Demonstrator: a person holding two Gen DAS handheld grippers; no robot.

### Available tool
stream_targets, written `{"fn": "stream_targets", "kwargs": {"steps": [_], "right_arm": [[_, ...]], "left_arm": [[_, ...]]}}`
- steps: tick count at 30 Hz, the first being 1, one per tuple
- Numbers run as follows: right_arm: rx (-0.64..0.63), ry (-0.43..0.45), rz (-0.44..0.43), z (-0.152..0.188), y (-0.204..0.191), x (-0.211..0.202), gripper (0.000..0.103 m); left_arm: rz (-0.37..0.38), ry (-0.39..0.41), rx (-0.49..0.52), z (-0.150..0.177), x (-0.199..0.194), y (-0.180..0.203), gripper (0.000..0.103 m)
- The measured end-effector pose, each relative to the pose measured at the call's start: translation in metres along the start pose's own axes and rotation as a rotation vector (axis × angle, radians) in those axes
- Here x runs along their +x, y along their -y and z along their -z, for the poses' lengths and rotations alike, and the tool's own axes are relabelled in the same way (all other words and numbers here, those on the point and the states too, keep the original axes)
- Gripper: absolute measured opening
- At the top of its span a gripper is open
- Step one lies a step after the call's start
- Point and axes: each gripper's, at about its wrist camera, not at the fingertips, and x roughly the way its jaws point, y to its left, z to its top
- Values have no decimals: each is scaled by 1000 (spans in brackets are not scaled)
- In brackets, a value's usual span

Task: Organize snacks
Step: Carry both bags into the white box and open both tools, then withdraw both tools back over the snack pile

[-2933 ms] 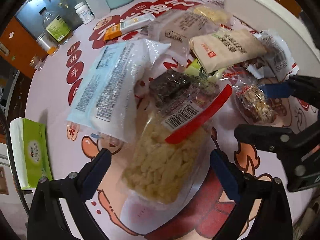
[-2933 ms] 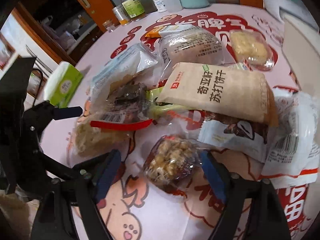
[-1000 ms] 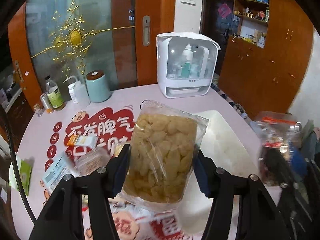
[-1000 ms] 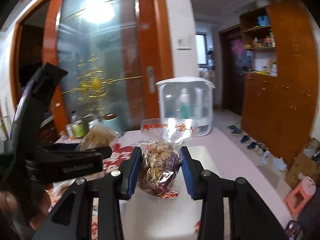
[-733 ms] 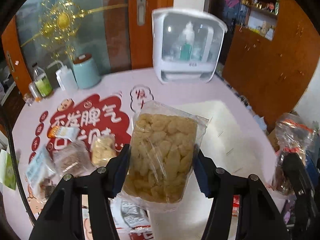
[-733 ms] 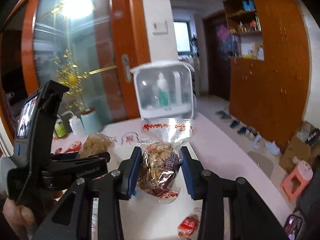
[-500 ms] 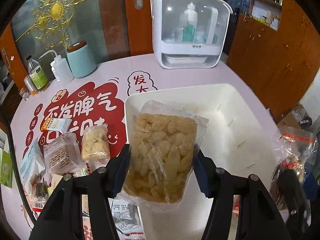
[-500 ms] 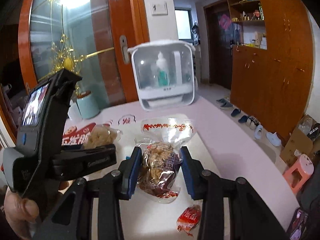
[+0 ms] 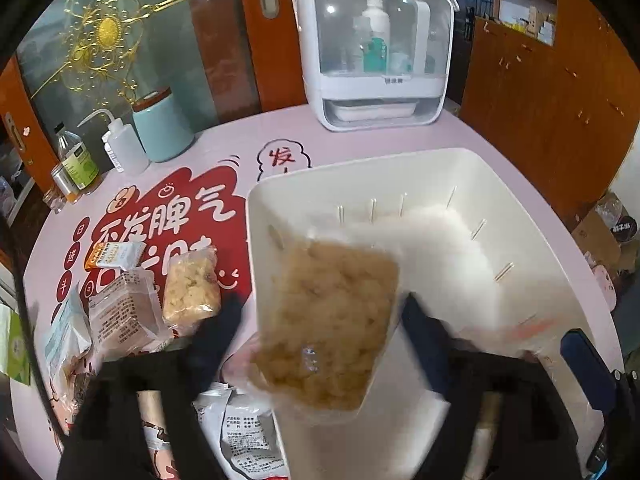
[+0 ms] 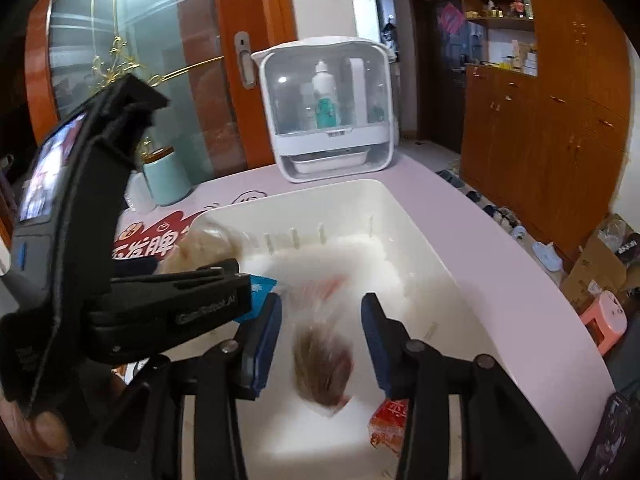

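Observation:
A clear bag of pale yellow puffs (image 9: 328, 328), blurred, drops between the fingers of my left gripper (image 9: 320, 344). Its jaws are opening and the pads stand clear of the bag. A small bag of brown nut clusters (image 10: 324, 364), also blurred, falls between the blue pads of my right gripper (image 10: 322, 344), whose jaws are opening too, with a gap on each side. Both bags are over the inside of the white bin (image 9: 256, 240) (image 10: 400, 208). A red packet (image 10: 390, 420) lies on the bin's floor.
Left of the bin, several snack packets (image 9: 192, 288) lie on the pink table. A teal canister (image 9: 160, 128), a squeeze bottle (image 9: 124, 152) and a white cabinet (image 9: 372, 52) stand at the back. A person's hand (image 10: 28, 440) holds the left gripper's handle.
Both grippers came down over the bin with their bags clamped. Now both pairs of jaws have spread and the two bags are slipping down, blurred.

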Motion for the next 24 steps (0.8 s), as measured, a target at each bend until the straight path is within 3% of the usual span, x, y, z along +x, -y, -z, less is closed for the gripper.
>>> {"fn": "stream_targets", "kwargs": {"steps": [3,12,16,24], "right_arm": [[2,26,26,2,0,-9,68],[1,47,-47,8,-14,-38,68],[-18,54,-81,12,-27,-55,68],[-70,99,-115,22,-55,-97,68]], "left_arm": [[-31,49,-2,3,-14,-5,92],[-113,131,-21,20,-69,-27,93],[-147,156,-40,35,-96,-40,98],[-140,186,-125,70,-149,-83,99]]}}
